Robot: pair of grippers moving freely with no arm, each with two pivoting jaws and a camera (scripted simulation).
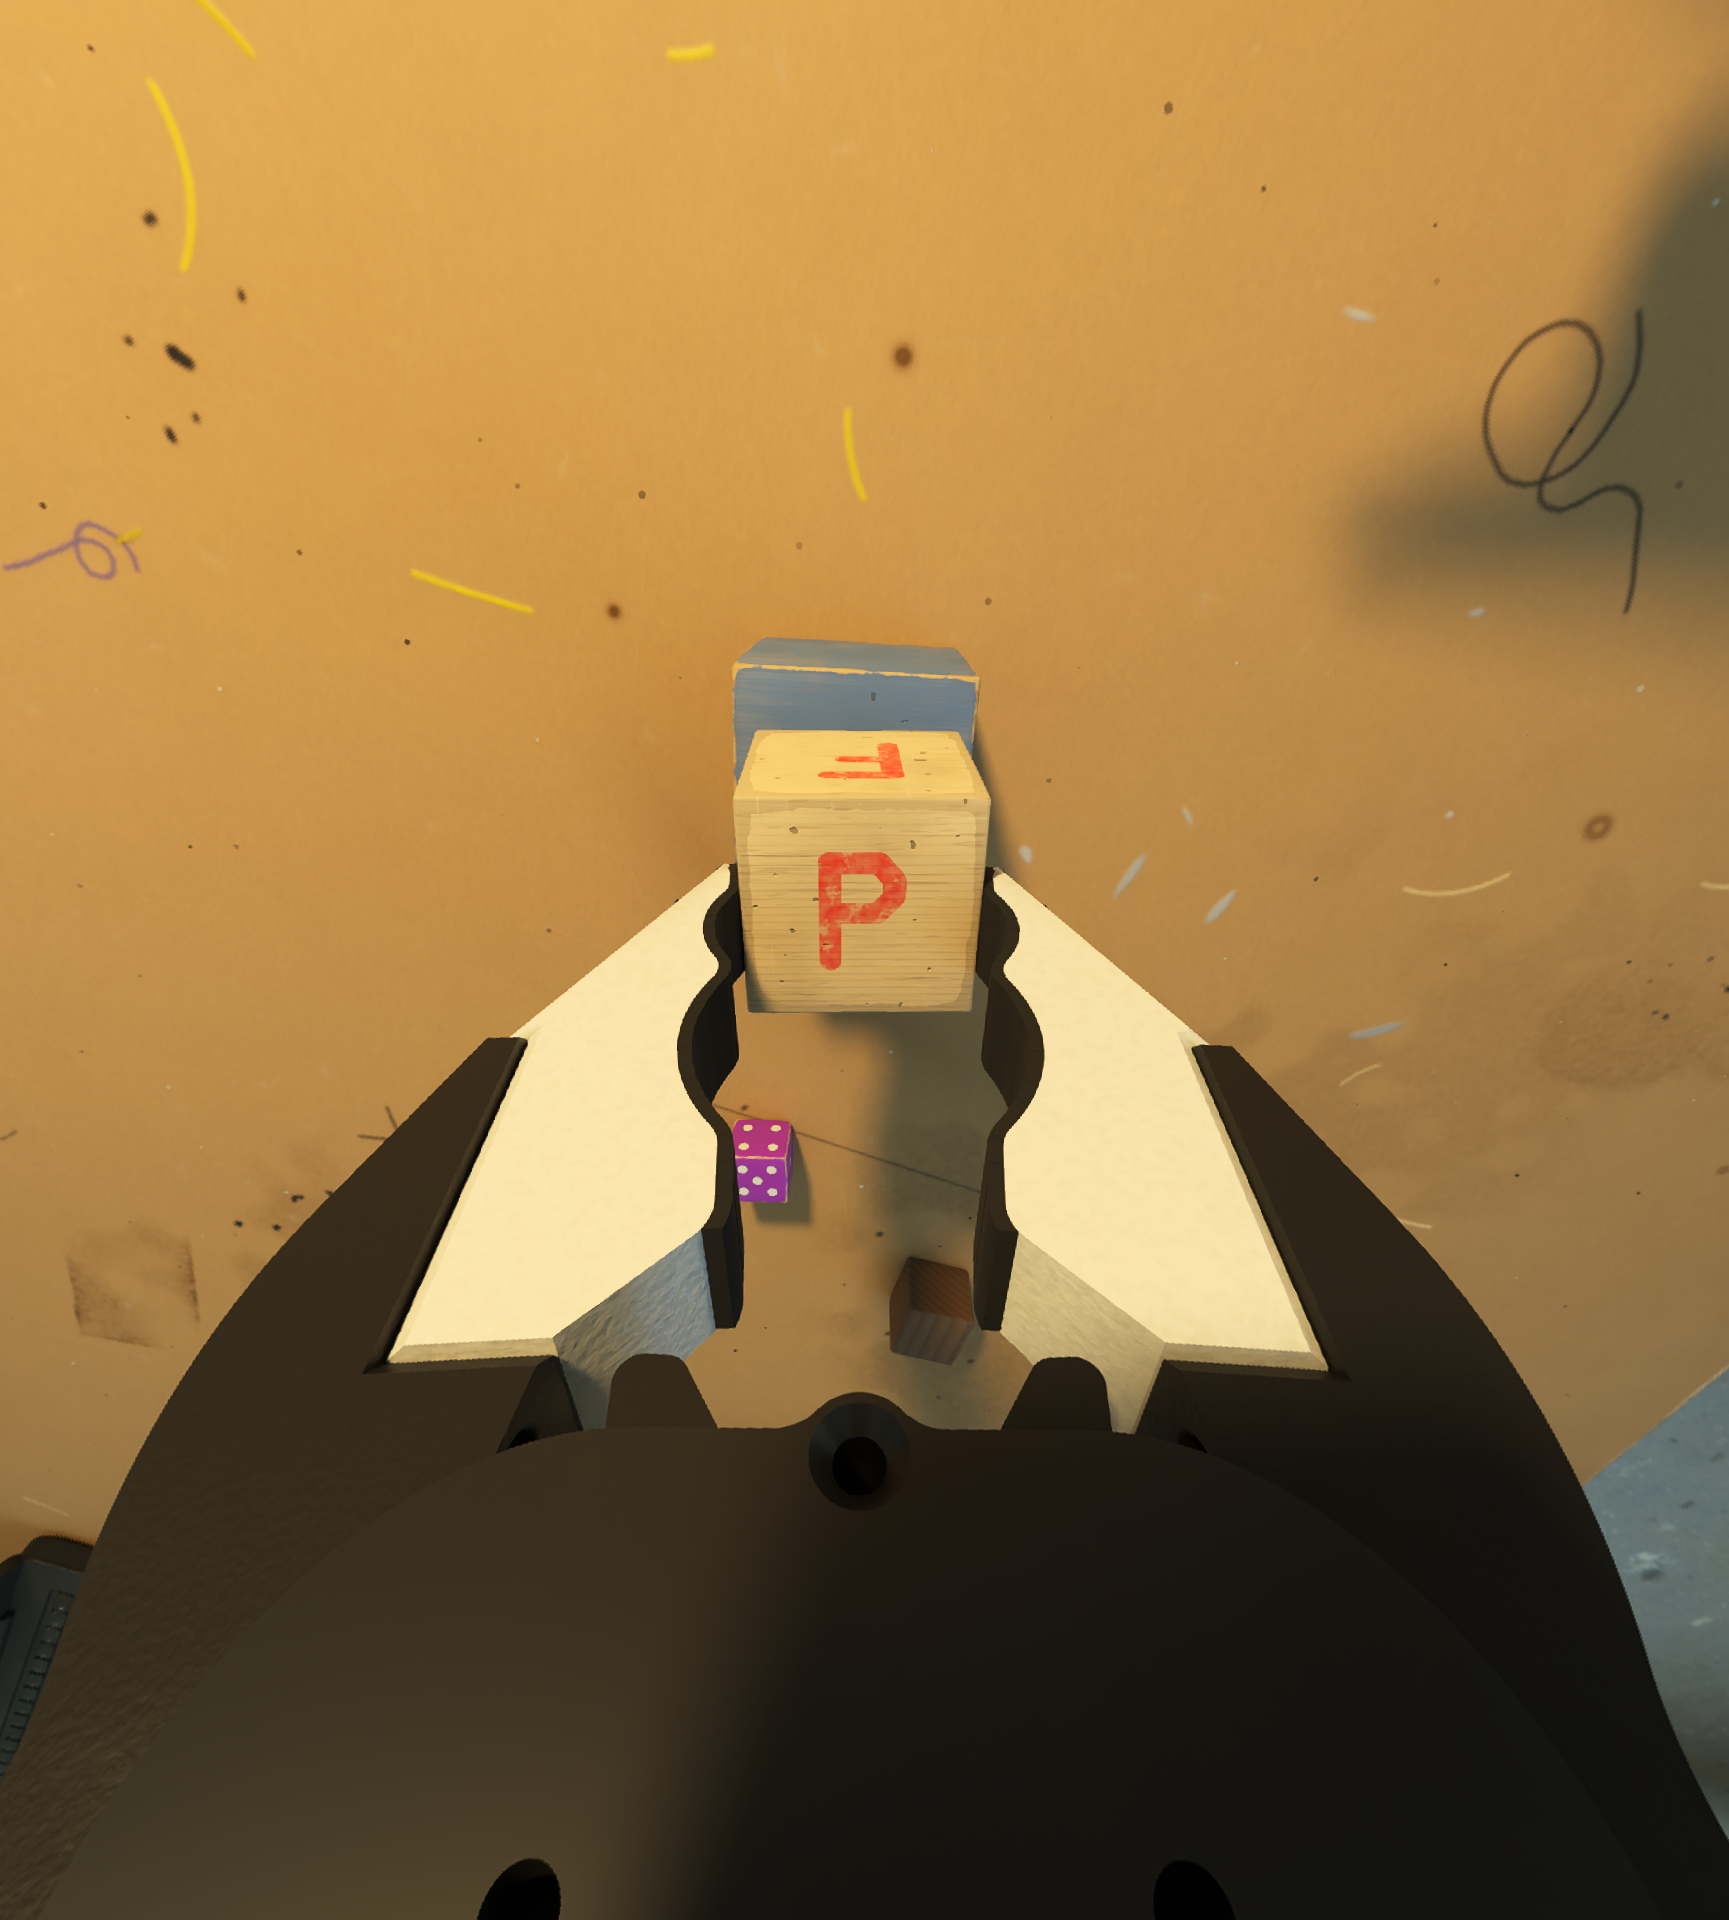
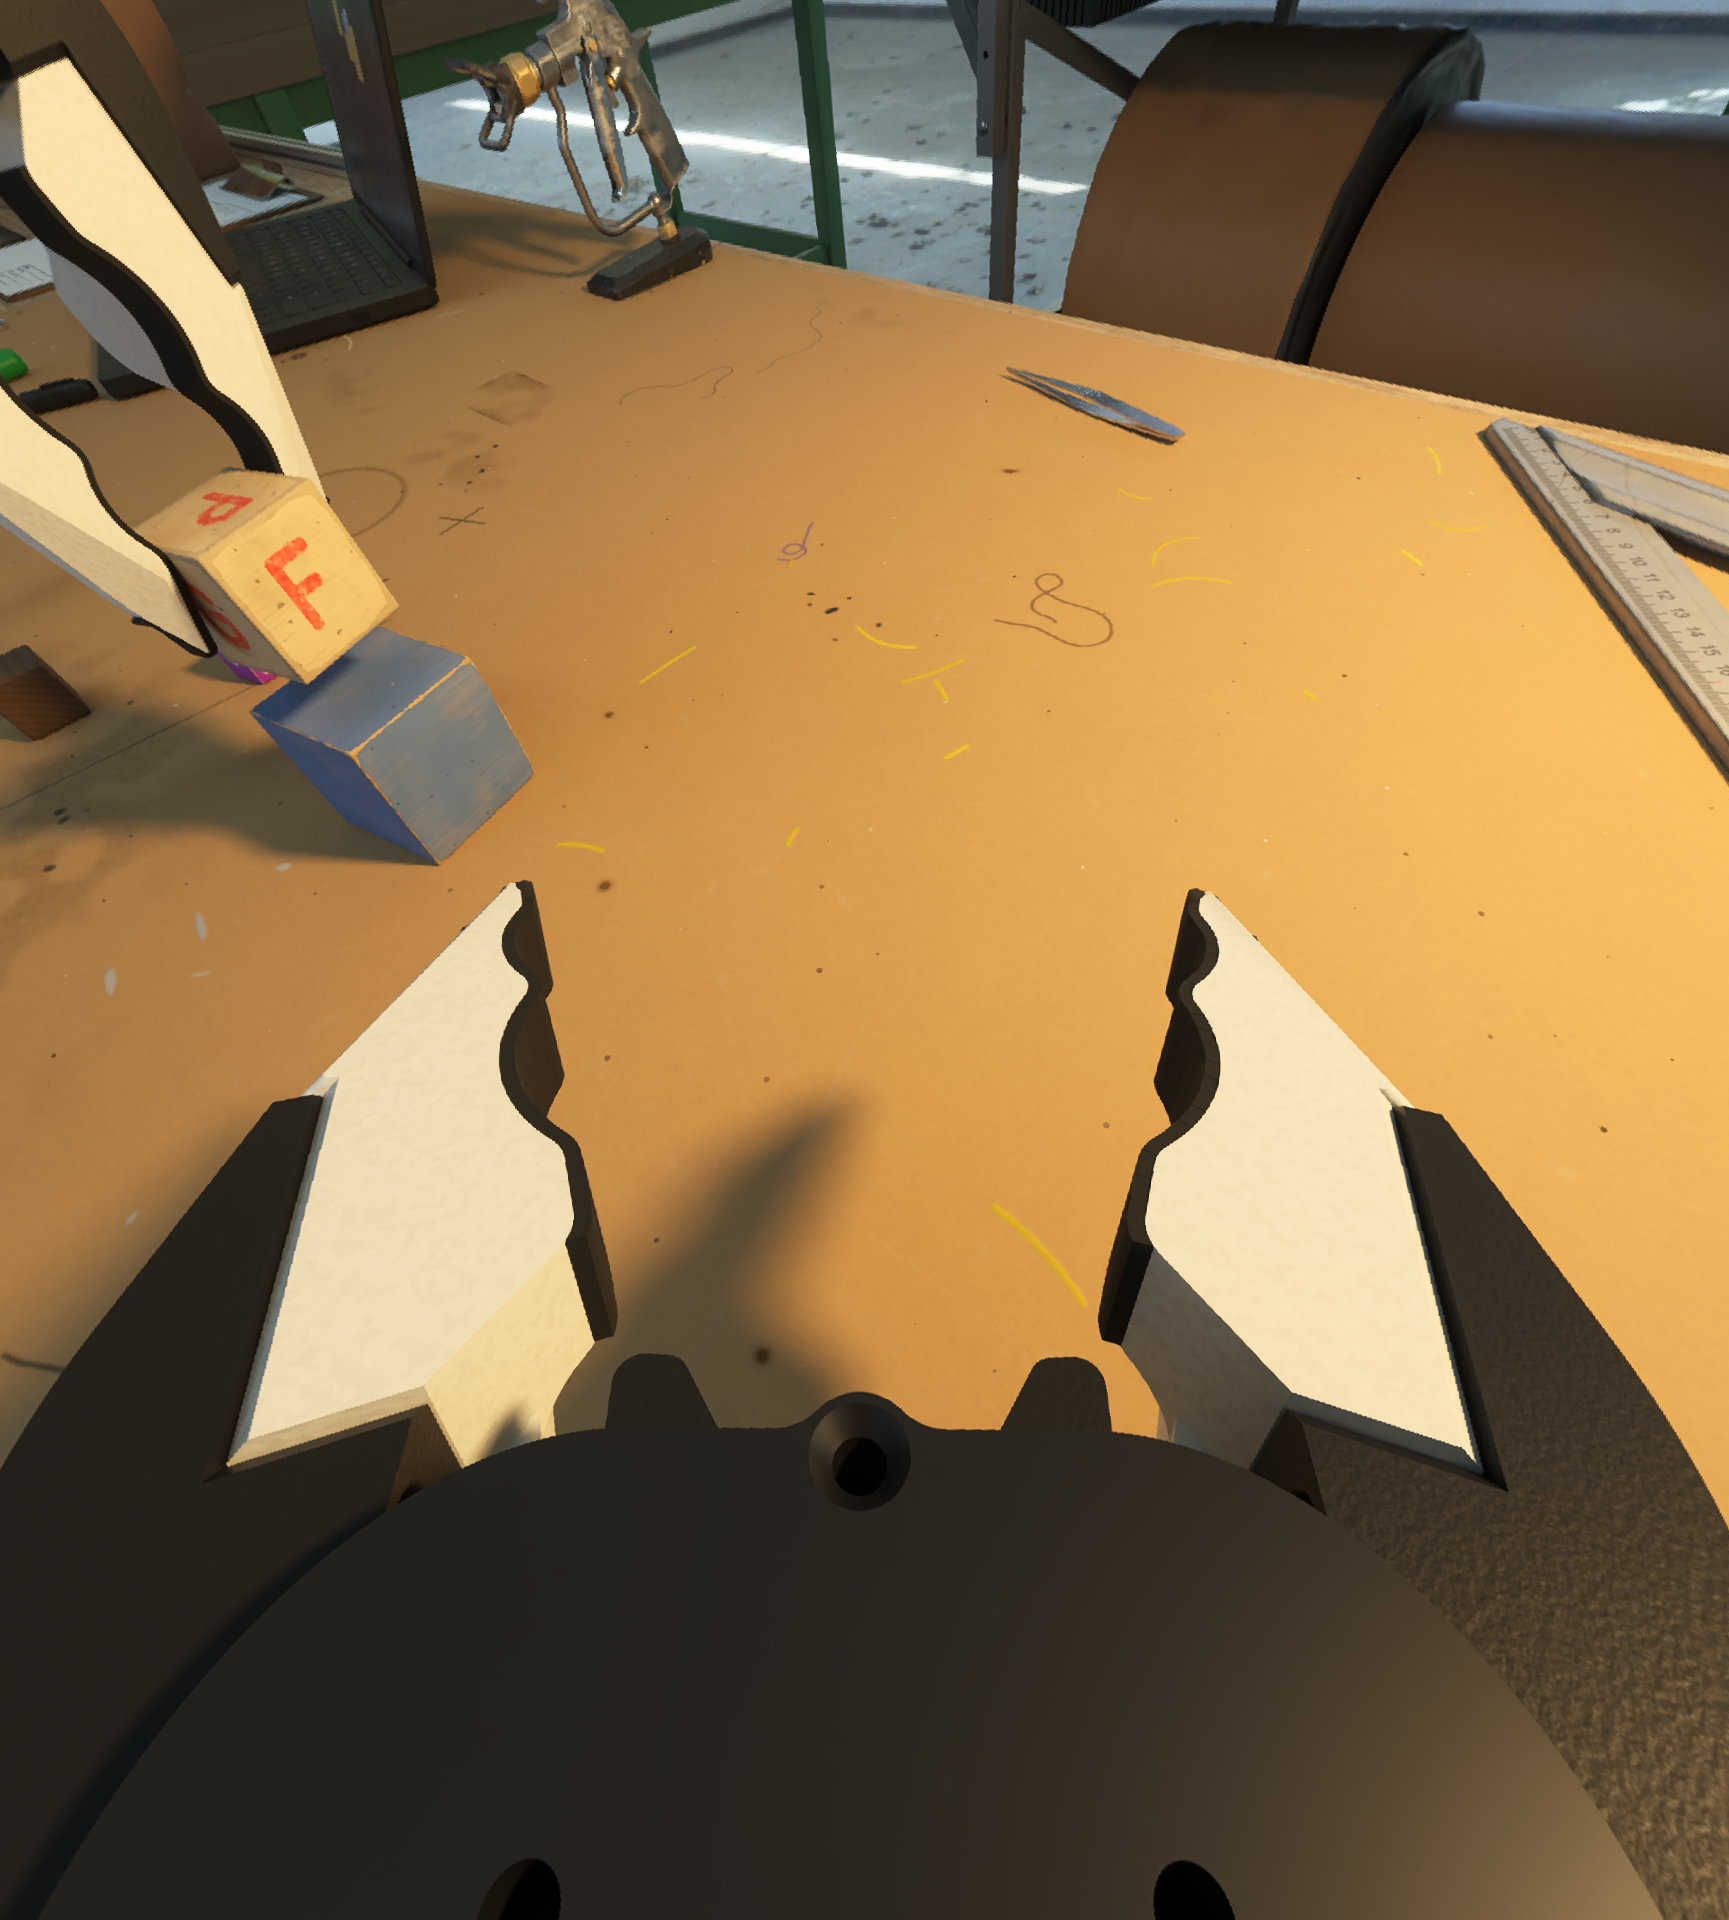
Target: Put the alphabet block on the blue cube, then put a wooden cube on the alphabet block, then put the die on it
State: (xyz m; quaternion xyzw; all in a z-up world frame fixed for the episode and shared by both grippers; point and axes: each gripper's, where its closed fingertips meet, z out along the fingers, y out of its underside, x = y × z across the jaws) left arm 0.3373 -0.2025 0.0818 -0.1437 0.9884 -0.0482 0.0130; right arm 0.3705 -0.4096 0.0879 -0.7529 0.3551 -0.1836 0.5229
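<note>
My left gripper (image 1: 860, 883) is shut on the alphabet block (image 1: 860, 883), a pale wooden cube with red letters, and holds it in the air just above and in front of the blue cube (image 1: 855, 681). In the right wrist view the block (image 2: 273, 577) hangs over the near top edge of the blue cube (image 2: 403, 743), close to touching it. A purple die (image 1: 762, 1161) and a small brown wooden cube (image 1: 931, 1309) lie on the table below my left gripper. The wooden cube (image 2: 27, 691) shows at far left. My right gripper (image 2: 860, 904) is open and empty, right of the blue cube.
The table (image 2: 1047, 831) is orange board with scribbles. A steel ruler square (image 2: 1670, 644) lies at the right edge, a metal blade (image 2: 1099, 405) and a spray gun on a stand (image 2: 611, 156) at the back, a dark box frame (image 2: 340, 249) at back left. Brown chairs (image 2: 1462, 208) stand behind.
</note>
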